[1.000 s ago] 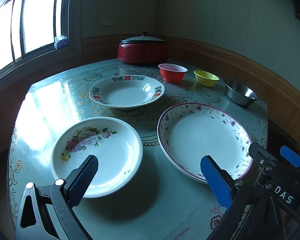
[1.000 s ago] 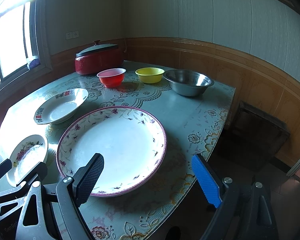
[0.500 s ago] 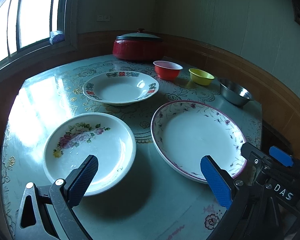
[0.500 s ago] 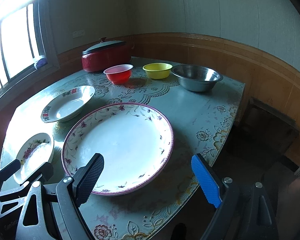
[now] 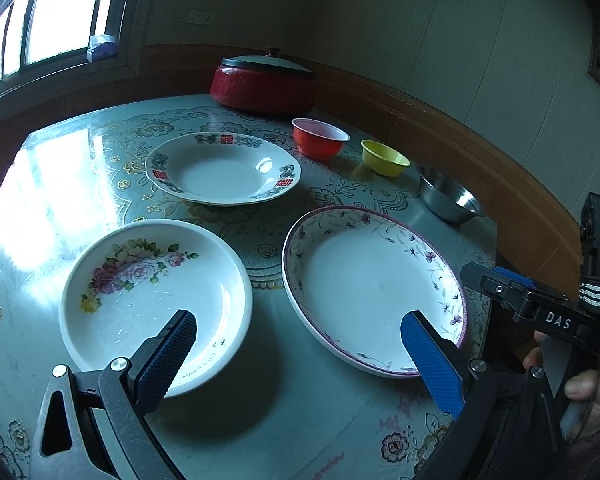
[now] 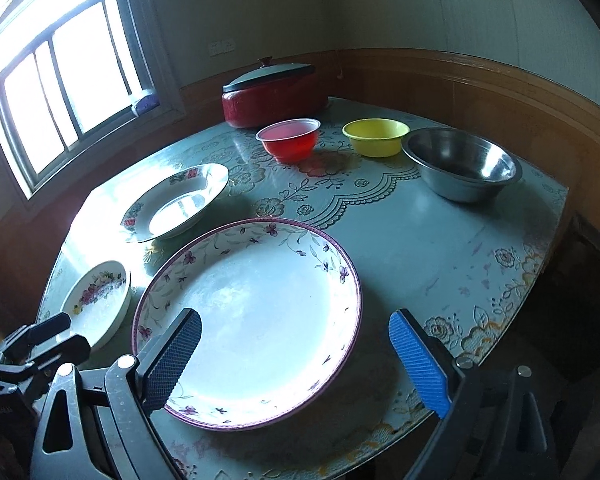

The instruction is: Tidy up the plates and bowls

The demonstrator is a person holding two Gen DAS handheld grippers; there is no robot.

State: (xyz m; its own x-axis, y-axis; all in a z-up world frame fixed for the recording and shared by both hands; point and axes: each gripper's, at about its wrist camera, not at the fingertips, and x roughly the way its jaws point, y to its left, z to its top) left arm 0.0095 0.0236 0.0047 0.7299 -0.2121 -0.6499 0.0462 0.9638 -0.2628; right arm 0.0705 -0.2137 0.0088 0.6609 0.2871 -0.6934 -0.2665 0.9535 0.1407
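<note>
Both your left gripper [image 5: 300, 356] and right gripper [image 6: 294, 356] hang with fingers spread wide, holding nothing. 3 plates lie apart on the table [image 6: 440, 248]: the rose plate [image 5: 156, 300] near left, the purple-rimmed plate [image 6: 248, 320] near right, the red-marked plate [image 5: 224, 168] farther back. Along the far right sit the red bowl [image 6: 290, 140], yellow bowl [image 6: 376, 136] and steel bowl [image 6: 462, 164]. The plates look glazed, stiff, slippery and breakable; pinch each at its raised rim. The 2 coloured bowls look light.

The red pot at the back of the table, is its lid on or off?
On. The red pot has its dark-rimmed lid seated across the top, knob up, slightly tilted in the right wrist view.
</note>
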